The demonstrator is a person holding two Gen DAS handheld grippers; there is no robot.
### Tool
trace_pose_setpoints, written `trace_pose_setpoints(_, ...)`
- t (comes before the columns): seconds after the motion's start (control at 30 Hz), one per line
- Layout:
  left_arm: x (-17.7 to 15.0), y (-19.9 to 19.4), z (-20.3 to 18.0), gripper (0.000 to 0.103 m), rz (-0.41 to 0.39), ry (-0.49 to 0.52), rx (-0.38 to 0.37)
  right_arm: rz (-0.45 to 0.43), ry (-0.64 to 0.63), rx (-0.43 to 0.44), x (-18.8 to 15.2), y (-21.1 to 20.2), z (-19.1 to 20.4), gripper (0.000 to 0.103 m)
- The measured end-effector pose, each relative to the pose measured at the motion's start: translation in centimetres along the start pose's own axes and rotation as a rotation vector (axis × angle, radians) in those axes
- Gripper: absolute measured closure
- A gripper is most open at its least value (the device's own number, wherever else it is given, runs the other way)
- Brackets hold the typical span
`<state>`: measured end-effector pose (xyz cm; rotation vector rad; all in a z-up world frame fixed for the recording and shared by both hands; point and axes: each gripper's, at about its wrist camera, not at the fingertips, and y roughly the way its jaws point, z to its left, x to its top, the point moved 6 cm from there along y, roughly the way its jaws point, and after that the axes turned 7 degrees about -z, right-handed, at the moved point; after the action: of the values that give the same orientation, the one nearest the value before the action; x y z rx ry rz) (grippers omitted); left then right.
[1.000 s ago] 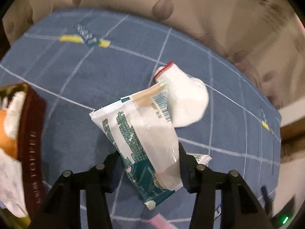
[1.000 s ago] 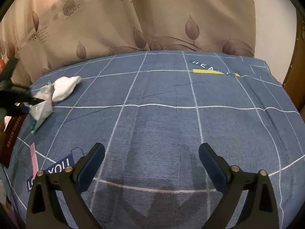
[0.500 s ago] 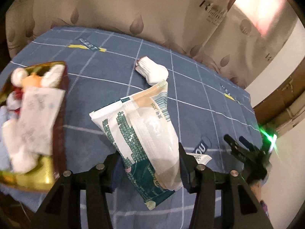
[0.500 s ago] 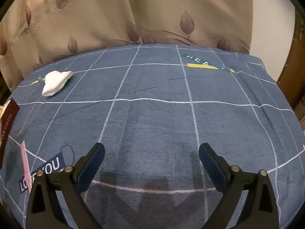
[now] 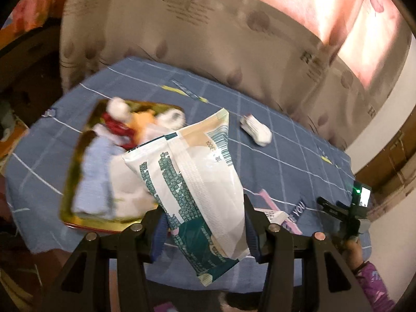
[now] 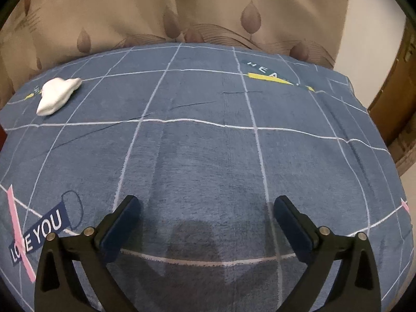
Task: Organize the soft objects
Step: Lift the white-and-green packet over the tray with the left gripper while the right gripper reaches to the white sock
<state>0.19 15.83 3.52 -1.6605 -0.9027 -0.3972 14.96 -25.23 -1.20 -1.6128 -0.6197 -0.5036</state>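
From the left wrist camera, the left tool (image 5: 204,223) was clamped on a white and teal tissue pack (image 5: 192,182), its blue pads pressing the pack's lower half from both sides. The pack stood tilted, its barcoded end up and leaning toward the far side of the tabletop (image 5: 286,166), which was covered in a blue cloth with a white grid. Behind the pack and to its left lay a gold tin tray (image 5: 78,156) with a red outer edge, holding a blurred heap of soft things: a light blue cloth (image 5: 91,182), something red (image 5: 114,127), something orange (image 5: 145,119) and white pieces. The pack hid the tray's right part, so I cannot tell whether it touched the tray. Beyond the pack and to its right, a rolled white sock (image 5: 256,130) lay on the cloth, well apart from the tray. Far to the right of the pack, the right tool (image 5: 338,210) showed as a dark shape with a green light, a hand in a purple sleeve below it.

From the right wrist camera, the right tool (image 6: 205,221) stood wide apart with nothing between its pads, low over the blue cloth (image 6: 208,156). The white sock (image 6: 57,95) lay far off to the tool's upper left, near a beige leaf-print curtain (image 6: 182,7) behind the tabletop. A "LOVE YOU" label (image 6: 39,234) sat on the cloth just left of the tool.
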Motion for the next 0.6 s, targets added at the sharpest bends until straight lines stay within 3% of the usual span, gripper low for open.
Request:
trace_pose_setpoints(0.07,0.3,-0.6,1.4,0.052,-0.028,-0.002,0.018,-0.022,-0.006,-0.017,0.6,-0.6,0.6,0.001)
trace_pose_setpoints(0.2,0.7,-1.1,4.3,0.052,-0.058,-0.035,0.033,-0.107,-0.007,0.082,2.8,-3.1,4.7,0.001)
trace_pose_setpoints(0.37,0.9,-0.8,6.4,0.052,-0.066,-0.067,0.038,-0.165,-0.158,0.254,7.5,-4.8,15.0,0.001)
trace_pose_setpoints(0.6,1.2,-0.8,6.6,0.051,-0.085,-0.042,0.057,-0.14,-0.341,0.238,11.6,-0.3,23.9,0.006)
